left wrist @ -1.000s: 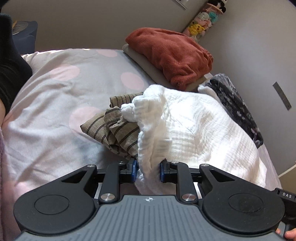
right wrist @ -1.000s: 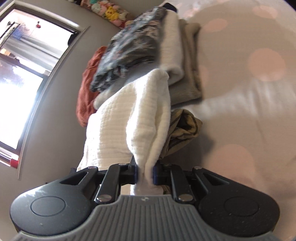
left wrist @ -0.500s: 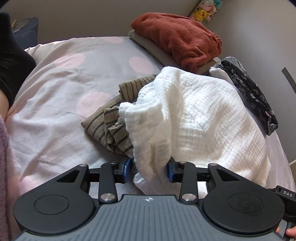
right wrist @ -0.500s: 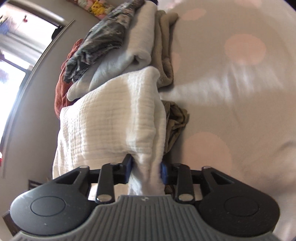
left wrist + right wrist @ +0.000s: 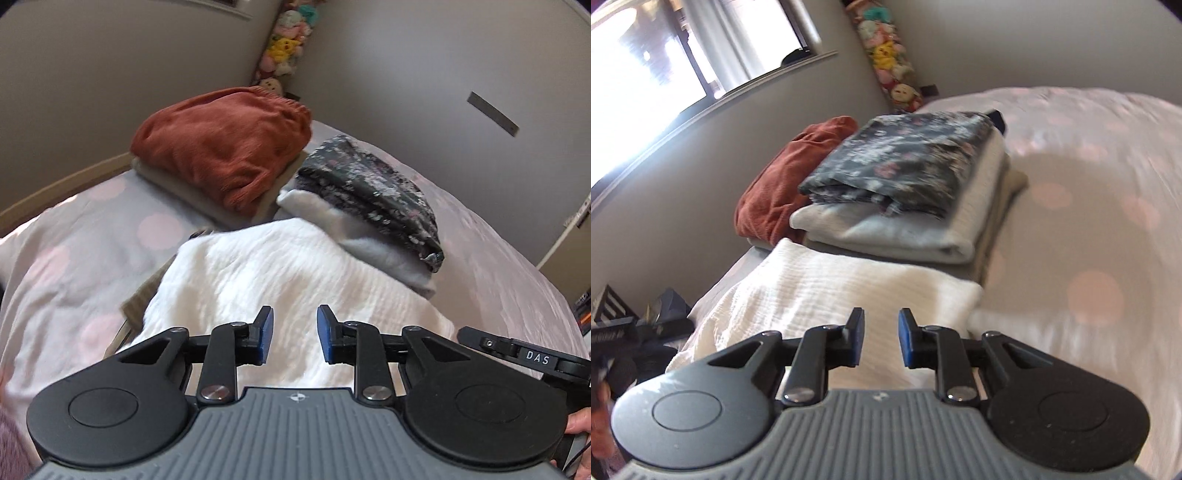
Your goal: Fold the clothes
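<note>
A white crinkled garment [image 5: 280,280] lies spread flat on the bed; it also shows in the right wrist view [image 5: 827,291]. It covers most of a striped olive garment, whose edge [image 5: 138,301] peeks out at its left. My left gripper [image 5: 294,336] is open and empty just above the white garment's near edge. My right gripper [image 5: 881,341] is open and empty above the same garment's near edge.
Behind the white garment stand folded piles: a rust-red sweater [image 5: 221,147] on a beige piece, and a dark floral garment [image 5: 369,188] on pale folded cloths [image 5: 897,232]. The bed has a pink-dotted duvet [image 5: 1089,258]. A window [image 5: 646,74] and plush toys [image 5: 890,55] are behind.
Both grippers were shut on the white garment and holding it up. They lowered it over the striped garment, opened and let it go, and now sit back above its near edge.
</note>
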Action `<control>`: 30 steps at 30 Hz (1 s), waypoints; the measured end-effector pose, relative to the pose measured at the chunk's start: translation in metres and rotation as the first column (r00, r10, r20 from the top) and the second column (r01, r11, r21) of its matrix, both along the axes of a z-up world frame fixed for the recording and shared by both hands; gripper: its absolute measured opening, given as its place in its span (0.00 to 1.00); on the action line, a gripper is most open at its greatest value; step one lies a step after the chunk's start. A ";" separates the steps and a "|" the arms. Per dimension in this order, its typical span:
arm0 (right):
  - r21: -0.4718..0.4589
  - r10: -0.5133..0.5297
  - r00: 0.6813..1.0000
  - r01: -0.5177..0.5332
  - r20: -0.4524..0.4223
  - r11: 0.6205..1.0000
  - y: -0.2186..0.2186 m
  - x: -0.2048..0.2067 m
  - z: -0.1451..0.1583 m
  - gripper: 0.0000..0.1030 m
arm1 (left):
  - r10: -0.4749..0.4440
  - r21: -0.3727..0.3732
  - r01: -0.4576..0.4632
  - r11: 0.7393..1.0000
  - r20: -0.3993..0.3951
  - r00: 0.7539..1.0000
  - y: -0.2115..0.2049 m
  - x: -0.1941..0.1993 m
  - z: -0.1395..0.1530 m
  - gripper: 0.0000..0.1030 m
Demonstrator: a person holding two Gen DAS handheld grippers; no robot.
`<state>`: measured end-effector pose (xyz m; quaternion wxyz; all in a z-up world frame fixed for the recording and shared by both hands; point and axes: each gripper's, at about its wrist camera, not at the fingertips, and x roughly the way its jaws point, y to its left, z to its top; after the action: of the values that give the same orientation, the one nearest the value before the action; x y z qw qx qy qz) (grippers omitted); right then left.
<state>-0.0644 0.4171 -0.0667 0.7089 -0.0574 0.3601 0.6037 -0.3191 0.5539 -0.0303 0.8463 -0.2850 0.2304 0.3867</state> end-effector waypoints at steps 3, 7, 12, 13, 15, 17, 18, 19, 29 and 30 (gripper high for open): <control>0.018 0.033 0.999 -0.034 0.023 0.999 0.026 -0.012 0.000 0.23 | -0.058 0.039 0.059 0.997 -0.013 0.998 0.018 0.032 -0.001 0.22; 0.004 0.050 0.997 -0.051 0.066 0.999 0.057 -0.023 -0.009 0.23 | -0.087 0.043 0.089 0.995 -0.058 0.995 0.041 0.061 -0.023 0.21; -0.018 0.065 0.994 -0.063 0.083 0.998 0.068 -0.023 -0.037 0.24 | -0.068 0.011 0.070 0.997 -0.123 0.990 0.062 0.068 -0.062 0.16; -0.022 0.068 0.994 -0.066 0.087 0.998 0.070 -0.023 -0.042 0.24 | -0.060 0.003 0.060 0.998 -0.135 0.989 0.067 0.067 -0.070 0.15; -0.031 0.074 0.993 -0.071 0.093 0.997 0.074 -0.023 -0.054 0.24 | -0.060 -0.013 0.059 0.998 -0.136 0.989 0.072 0.063 -0.082 0.11; -0.040 0.080 0.992 -0.076 0.100 0.996 0.078 -0.023 -0.065 0.23 | -0.060 -0.020 0.057 0.998 -0.141 0.988 0.074 0.061 -0.088 0.08; -0.044 0.083 0.991 -0.078 0.103 0.996 0.080 -0.023 -0.070 0.23 | -0.059 -0.023 0.056 0.998 -0.144 0.988 0.075 0.061 -0.091 0.08; -0.047 0.085 0.991 -0.080 0.106 0.996 0.081 -0.023 -0.074 0.23 | -0.058 -0.025 0.055 0.998 -0.147 0.987 0.075 0.060 -0.093 0.08; -0.039 0.092 0.990 -0.088 0.109 0.995 0.057 -0.027 -0.019 0.30 | -0.008 0.011 0.010 1.000 -0.165 0.986 0.051 0.061 -0.058 0.10; -0.038 0.093 0.990 -0.089 0.109 0.995 0.054 -0.027 -0.013 0.33 | -0.011 0.025 0.015 1.000 -0.164 0.986 0.044 0.059 -0.049 0.11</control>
<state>-0.0916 0.4715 -0.0800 0.6984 -0.1188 0.3271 0.6253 -0.2599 0.5979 -0.0796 0.8306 -0.2396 0.2961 0.4062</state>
